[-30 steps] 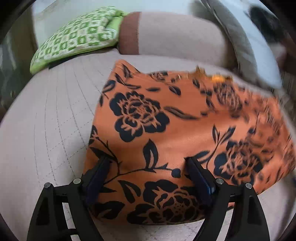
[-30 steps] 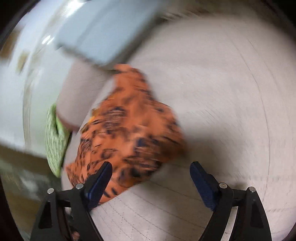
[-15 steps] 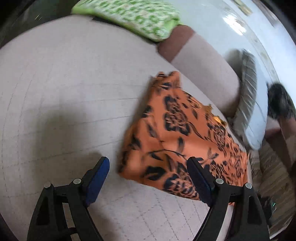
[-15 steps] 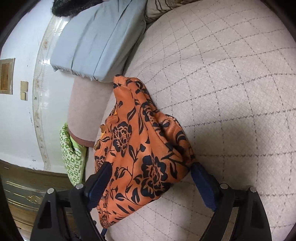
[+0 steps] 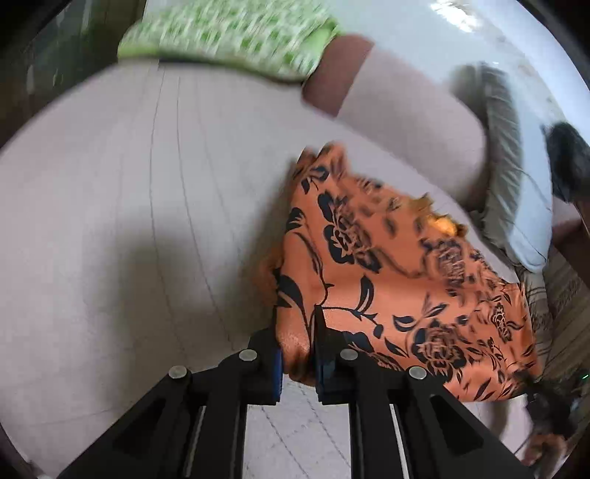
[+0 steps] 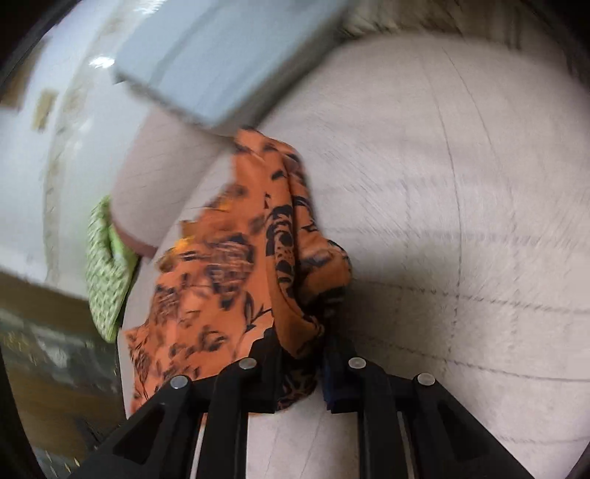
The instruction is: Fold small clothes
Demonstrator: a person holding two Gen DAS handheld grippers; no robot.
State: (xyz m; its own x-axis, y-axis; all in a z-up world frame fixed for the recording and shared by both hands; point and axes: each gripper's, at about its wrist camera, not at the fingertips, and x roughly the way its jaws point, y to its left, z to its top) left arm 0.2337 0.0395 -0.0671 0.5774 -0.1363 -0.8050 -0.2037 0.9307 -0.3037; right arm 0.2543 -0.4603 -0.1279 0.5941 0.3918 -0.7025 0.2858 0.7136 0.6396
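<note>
An orange garment with black flowers [image 5: 398, 280] lies folded on a pale quilted sofa seat [image 5: 129, 221]. My left gripper [image 5: 297, 350] is closing, and its pads pinch the garment's near left corner, which bunches up between them. In the right wrist view the same orange garment [image 6: 228, 280] hangs in folds. My right gripper [image 6: 300, 363] is closing too, with a thick bunch of the cloth's right edge squeezed between its pads. Both views are blurred by motion.
A green patterned cushion [image 5: 228, 33] lies at the far end of the seat, beside a beige bolster with a brown band [image 5: 405, 110]. A grey-blue pillow [image 6: 221, 55] leans at the back. A dark furry thing [image 5: 564, 158] sits at the right edge.
Both grippers went from wide open to pinched on the orange garment. Each has taken hold of an edge, and the cloth now bunches and lifts between the pads.
</note>
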